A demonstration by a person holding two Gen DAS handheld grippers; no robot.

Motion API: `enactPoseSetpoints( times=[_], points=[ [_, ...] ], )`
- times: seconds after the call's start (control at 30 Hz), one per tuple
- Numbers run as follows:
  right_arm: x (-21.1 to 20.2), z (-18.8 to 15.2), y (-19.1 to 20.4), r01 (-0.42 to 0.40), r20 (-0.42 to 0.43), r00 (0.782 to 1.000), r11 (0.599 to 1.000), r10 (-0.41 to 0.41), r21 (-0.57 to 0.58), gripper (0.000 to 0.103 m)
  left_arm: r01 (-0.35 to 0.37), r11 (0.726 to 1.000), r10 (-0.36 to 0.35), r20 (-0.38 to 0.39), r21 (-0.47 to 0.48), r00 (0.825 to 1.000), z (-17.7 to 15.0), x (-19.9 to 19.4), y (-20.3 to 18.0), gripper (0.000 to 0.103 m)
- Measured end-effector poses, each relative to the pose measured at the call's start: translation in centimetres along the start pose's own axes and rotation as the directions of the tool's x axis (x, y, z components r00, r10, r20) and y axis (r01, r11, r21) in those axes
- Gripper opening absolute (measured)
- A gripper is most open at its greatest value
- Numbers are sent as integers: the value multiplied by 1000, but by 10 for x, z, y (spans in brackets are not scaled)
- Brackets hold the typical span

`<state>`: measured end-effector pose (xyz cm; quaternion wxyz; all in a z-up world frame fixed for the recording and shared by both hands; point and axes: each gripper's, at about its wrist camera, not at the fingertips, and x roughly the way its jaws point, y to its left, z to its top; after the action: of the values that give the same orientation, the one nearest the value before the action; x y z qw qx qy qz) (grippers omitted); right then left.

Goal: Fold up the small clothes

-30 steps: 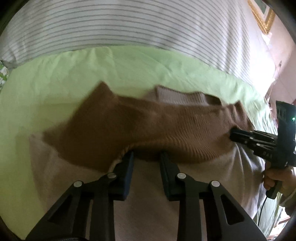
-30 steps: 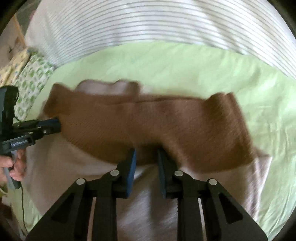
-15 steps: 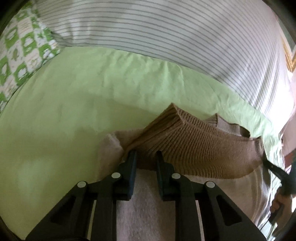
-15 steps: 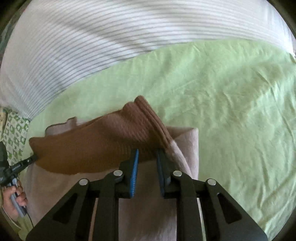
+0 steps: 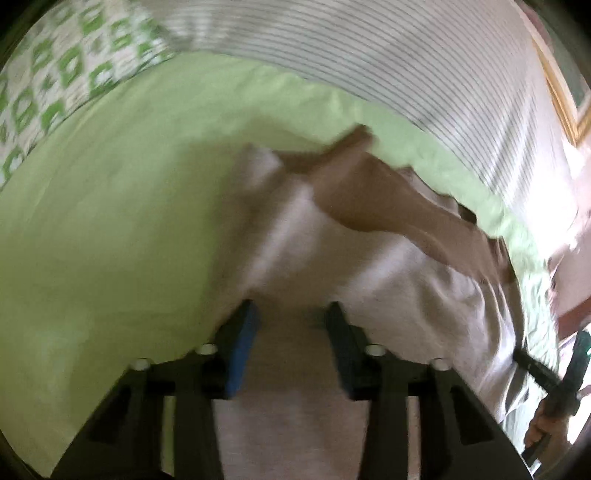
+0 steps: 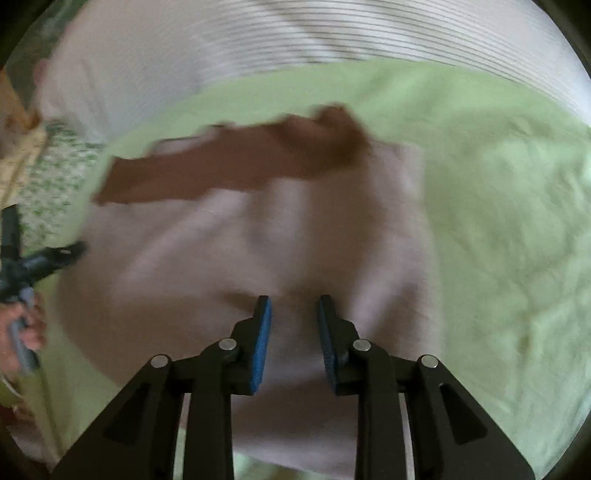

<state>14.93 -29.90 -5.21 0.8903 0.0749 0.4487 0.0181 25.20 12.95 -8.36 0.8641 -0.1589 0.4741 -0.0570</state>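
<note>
A small knit garment lies on the green sheet, its pale pink body (image 5: 362, 280) (image 6: 258, 251) spread flat and its brown part (image 5: 369, 192) (image 6: 229, 162) folded over the far edge. My left gripper (image 5: 291, 314) is open and empty above the pink body near its left side. My right gripper (image 6: 293, 306) is open and empty above the pink body near its right side. Each gripper shows in the other's view, the right one (image 5: 535, 369) and the left one (image 6: 55, 254). Both views are blurred.
The green sheet (image 5: 110, 221) (image 6: 498, 221) covers the bed. A striped white cover (image 5: 369, 55) (image 6: 332, 33) lies beyond it. A green-and-white patterned pillow (image 5: 55, 74) (image 6: 48, 177) sits at the left. A gold picture frame (image 5: 565, 99) hangs at the far right.
Both grippers have let go of the brown part, opened and pulled back toward me. The brown part now lies folded over the far edge of the pink body.
</note>
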Motion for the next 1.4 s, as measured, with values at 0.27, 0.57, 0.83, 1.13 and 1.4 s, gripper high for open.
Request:
enactPoseSetpoints(
  times=[0.27, 0.57, 0.83, 1.13, 1.4],
  points=[
    [-35, -18, -49, 60, 9, 998, 980, -63, 190, 28, -72, 992, 77, 40, -105, 996, 1, -35, 31, 55],
    [-40, -10, 32, -129, 72, 990, 989, 124, 72, 38, -39, 961, 39, -3, -274, 999, -61, -79, 41, 70],
    [-9, 12, 96, -233, 29, 972, 972, 234, -36, 39, 60, 904, -110, -96, -424, 989, -121, -72, 35, 74],
    [4, 23, 87, -224, 13, 975, 975, 224, -4, 39, 63, 864, -79, -11, -500, 997, -102, -44, 27, 76],
    [17, 12, 52, -173, -23, 984, 983, 175, 61, 39, 95, 858, -68, 72, -505, 995, -83, -31, 20, 32]
  ],
)
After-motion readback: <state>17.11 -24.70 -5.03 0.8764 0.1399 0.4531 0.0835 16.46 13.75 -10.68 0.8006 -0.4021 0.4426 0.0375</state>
